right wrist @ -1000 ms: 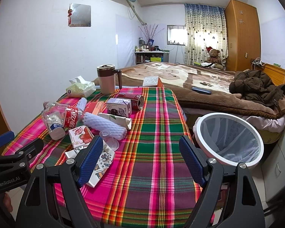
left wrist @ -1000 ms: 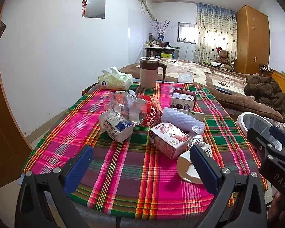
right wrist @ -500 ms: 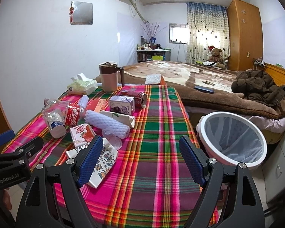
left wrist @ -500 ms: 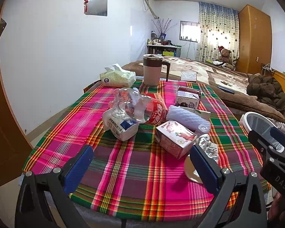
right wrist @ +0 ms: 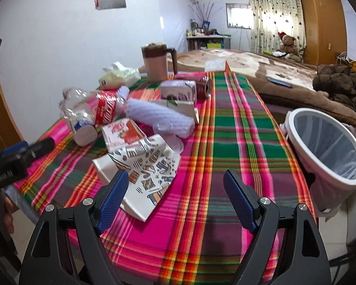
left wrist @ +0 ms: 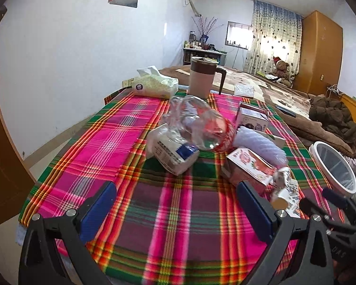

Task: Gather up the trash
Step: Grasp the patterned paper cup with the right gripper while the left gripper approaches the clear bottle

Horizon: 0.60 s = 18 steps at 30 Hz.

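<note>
Trash (right wrist: pixel 140 128) heaped on plaid tablecloth (right wrist: pixel 225 142) | bin (right wrist: pixel 325 147) beside table, bedroom | left gripper (left wrist: pixel 175 204), right gripper (right wrist: pixel 173 194) spread wide, empty

Left black two-finger gripper with blue pads (left wrist: pixel 176 204), jaws spread wide and empty, right black two-finger gripper with blue pads (right wrist: pixel 175 196) likewise wide apart and empty, held level just to its right

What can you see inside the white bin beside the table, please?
The bin holds a thin pale liner, and the part of its inside that shows has no trash. The near wall hides the very bottom, so that part cannot be checked. Both grippers are open and empty.
</note>
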Each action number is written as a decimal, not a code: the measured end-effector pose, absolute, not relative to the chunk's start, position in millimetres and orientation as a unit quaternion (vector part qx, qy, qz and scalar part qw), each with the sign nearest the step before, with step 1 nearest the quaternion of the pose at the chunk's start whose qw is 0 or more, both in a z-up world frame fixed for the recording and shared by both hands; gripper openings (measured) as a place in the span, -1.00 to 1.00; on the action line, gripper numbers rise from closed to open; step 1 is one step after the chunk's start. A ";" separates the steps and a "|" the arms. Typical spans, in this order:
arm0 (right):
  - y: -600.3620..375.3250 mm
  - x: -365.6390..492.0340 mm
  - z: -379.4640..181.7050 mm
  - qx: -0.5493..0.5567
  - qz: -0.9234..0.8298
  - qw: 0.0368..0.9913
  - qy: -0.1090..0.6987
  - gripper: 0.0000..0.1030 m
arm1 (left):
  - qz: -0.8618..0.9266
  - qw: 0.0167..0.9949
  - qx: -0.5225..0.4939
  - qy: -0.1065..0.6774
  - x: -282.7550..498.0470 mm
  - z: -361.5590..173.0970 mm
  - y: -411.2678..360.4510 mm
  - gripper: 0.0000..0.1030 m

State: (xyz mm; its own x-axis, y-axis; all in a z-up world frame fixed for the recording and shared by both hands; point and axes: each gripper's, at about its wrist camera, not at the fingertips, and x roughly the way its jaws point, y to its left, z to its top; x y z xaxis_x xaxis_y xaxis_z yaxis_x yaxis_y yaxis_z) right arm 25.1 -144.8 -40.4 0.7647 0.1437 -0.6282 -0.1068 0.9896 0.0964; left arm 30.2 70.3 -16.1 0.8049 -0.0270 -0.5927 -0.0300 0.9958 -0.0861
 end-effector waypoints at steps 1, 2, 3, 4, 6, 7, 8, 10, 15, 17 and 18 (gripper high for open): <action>-143.6 25.9 -41.1 0.028 0.070 0.938 0.339 0.62 | -0.001 0.947 -0.050 0.317 33.3 -17.4 73.2 0.99; -142.9 26.7 -41.9 0.029 0.072 0.937 0.341 0.58 | -0.002 0.946 -0.052 0.320 36.0 -18.0 75.3 0.99; -141.4 27.6 -43.3 0.028 0.073 0.935 0.345 0.55 | -0.004 0.945 -0.055 0.321 38.4 -18.0 77.0 0.99; -139.1 29.6 -45.5 0.029 0.076 0.933 0.350 0.54 | -0.007 0.945 -0.057 0.322 40.4 -18.0 78.2 0.99; -137.1 33.5 -49.4 0.035 0.084 0.928 0.362 0.45 | -0.014 0.947 -0.056 0.315 44.1 -14.8 80.0 0.99; -135.7 35.2 -51.2 0.038 0.088 0.925 0.367 0.43 | -0.016 0.948 -0.054 0.313 46.3 -12.7 80.6 0.99; -134.2 36.1 -52.5 0.038 0.090 0.924 0.371 0.41 | -0.021 0.949 -0.052 0.310 49.5 -10.6 81.3 0.99; -130.6 37.4 -54.6 0.036 0.092 0.922 0.374 0.36 | -0.040 0.950 -0.048 0.307 56.7 -4.3 81.9 0.99; -126.6 40.8 -58.1 0.040 0.104 0.919 0.379 0.08 | -0.057 0.955 -0.001 0.291 80.4 18.1 75.6 0.99; -124.0 41.6 -57.5 0.037 0.110 0.918 0.380 -0.02 | -0.064 0.954 0.015 0.293 91.4 26.4 72.9 0.99; -122.9 43.5 -57.8 0.037 0.113 0.917 0.381 -0.12 | -0.076 0.953 0.022 0.292 95.7 29.9 71.5 0.99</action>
